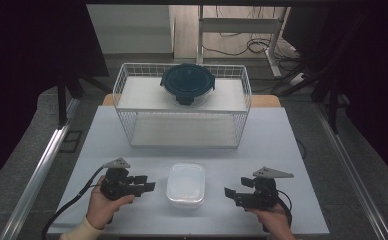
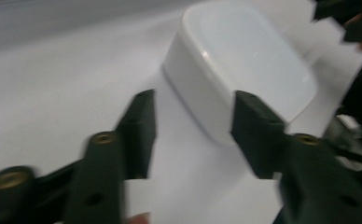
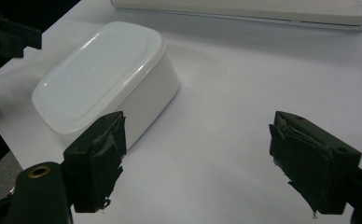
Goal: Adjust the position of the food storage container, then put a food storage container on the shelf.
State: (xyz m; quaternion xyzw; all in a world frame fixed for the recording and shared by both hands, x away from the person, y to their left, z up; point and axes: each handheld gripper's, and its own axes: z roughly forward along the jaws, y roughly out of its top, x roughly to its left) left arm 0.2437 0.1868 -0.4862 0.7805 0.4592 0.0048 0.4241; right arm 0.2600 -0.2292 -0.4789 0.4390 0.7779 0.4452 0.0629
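The left gripper has its jaws apart with nothing between them, near the left side of the white lidded container on the table, and the right gripper stands wide open and empty on the container's right side.
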